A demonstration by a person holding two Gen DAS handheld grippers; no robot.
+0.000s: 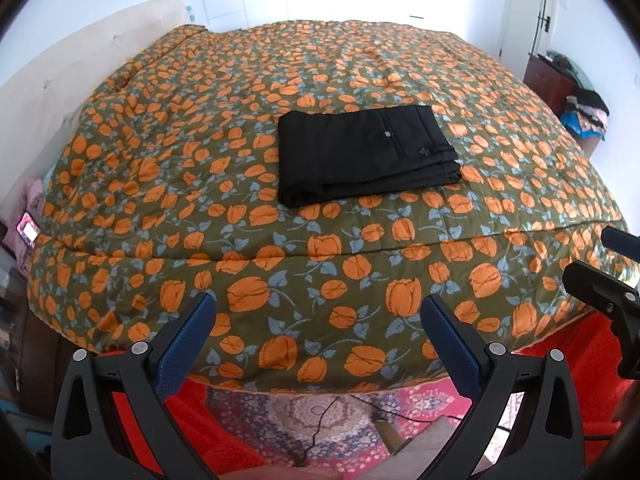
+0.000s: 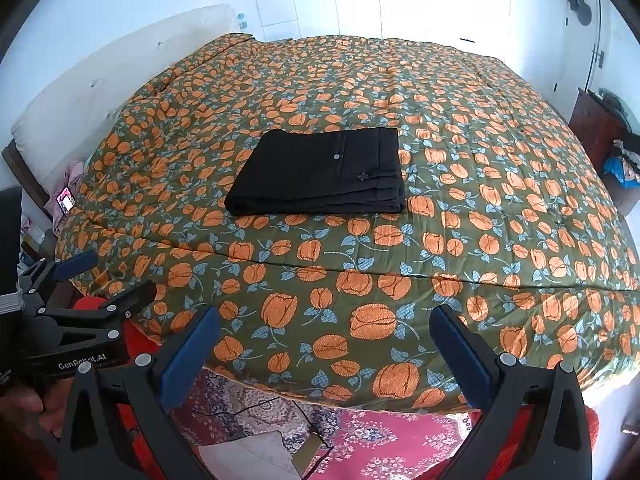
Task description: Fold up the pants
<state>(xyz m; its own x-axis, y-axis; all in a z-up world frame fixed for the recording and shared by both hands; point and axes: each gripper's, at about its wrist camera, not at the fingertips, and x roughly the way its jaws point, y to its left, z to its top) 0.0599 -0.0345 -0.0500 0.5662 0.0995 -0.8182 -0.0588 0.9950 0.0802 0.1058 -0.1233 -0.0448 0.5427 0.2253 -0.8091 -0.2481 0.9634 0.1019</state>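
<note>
Black pants [image 1: 366, 156] [image 2: 322, 174] lie folded into a flat rectangle on the flowered bedspread [image 1: 224, 128] [image 2: 480, 184], near the middle of the bed. A buttoned back pocket faces up. My left gripper [image 1: 318, 312] hangs open over the bed's near edge, well short of the pants, with nothing between its blue pads. My right gripper [image 2: 326, 324] is also open and empty, at the same near edge. Each gripper shows in the other's view: the right one [image 1: 600, 268] at the right border, the left one [image 2: 96, 276] at the lower left.
A patterned pink rug [image 2: 380, 436] and a thin black cable [image 1: 320, 424] lie on the floor below the bed edge. A white headboard [image 1: 80, 64] runs along the left. A phone [image 2: 66, 200] lies at the bed's left side. A dark cabinet with piled clothes [image 1: 576, 96] stands far right.
</note>
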